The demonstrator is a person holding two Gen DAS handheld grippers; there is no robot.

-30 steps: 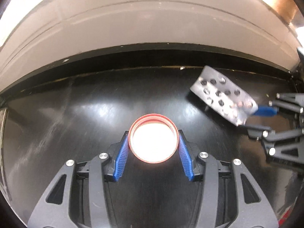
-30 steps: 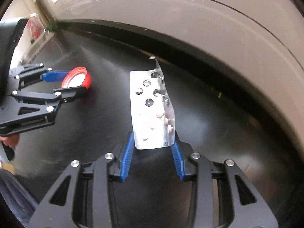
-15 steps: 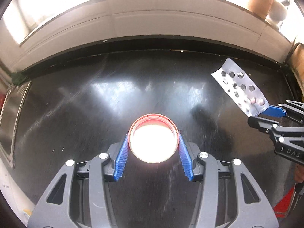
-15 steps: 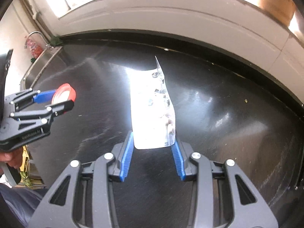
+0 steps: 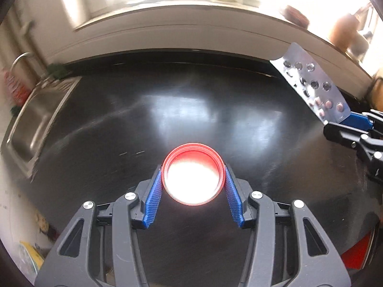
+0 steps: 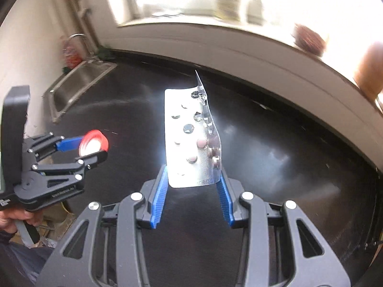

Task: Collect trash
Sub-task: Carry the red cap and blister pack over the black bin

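Holding: both claws are gripping a piece of trash in the air above the black surface [image 5: 191, 110].
Left claw [image 5: 194, 186]: partly closed, its blue pads [image 5: 153, 201] pressed on opposite sides of a red bottle cap [image 5: 193, 177].
Red bottle cap: sits between the left claw's fingertips, open side facing the camera, its inside washed out white by glare; it is clear of the surface below.
Right claw [image 6: 192, 186]: partly closed, pads set against the two long edges of a silver blister pack [image 6: 189, 141] at its near end.
Silver blister pack: stands up and forward out of the right claw, tilted away from it, its right edge curled; a few pink pills show in the pockets nearest the claw, and the farther pockets look punched out.
Claws to each other: from the left claw, the right claw and its pack are off to the right and a little ahead, well apart; from the right claw, the left claw and its cap are off to the left.
Steel sink [image 6: 79, 83]: far left of both claws, set into the surface, with a tap behind it.
Window sill [image 6: 215, 38]: beyond the surface, ahead of both claws, with blurred jars and pots in strong light.
Person's hand [image 6: 14, 217]: wraps the left claw's handle.
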